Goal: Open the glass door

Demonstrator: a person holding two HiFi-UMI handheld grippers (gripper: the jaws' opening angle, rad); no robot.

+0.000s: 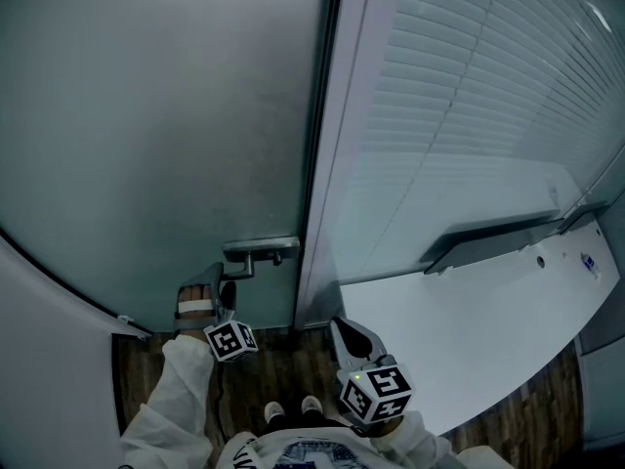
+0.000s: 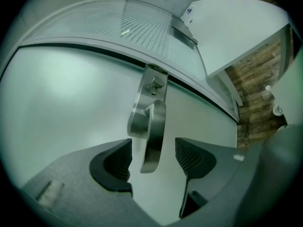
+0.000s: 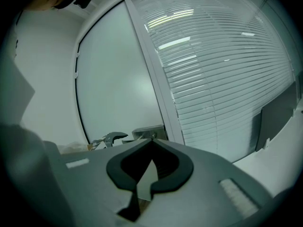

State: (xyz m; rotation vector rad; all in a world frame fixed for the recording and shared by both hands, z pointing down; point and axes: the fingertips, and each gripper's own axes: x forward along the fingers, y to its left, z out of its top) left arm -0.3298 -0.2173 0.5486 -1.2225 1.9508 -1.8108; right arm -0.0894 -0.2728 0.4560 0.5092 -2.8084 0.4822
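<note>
The spread left gripper (image 2: 154, 151) straddles the stiff, slick lever handle (image 2: 147, 119), the best hold on the probably heavy glass door (image 1: 156, 115); the right gripper (image 3: 150, 144) is pressed together.

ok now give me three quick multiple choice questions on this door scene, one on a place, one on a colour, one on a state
1. Where is the door handle relative to the left gripper?
A: between its jaws
B: far off to one side
C: behind it

2. What colour is the door handle?
A: red
B: silver metal
C: yellow

3. What state is the right gripper in?
A: wide open
B: shut on the door handle
C: shut, empty

Answers:
1. A, the left gripper view shows the lever between the open jaws.
2. B, it shines like brushed steel.
3. C, its jaws meet with nothing between them.
</note>
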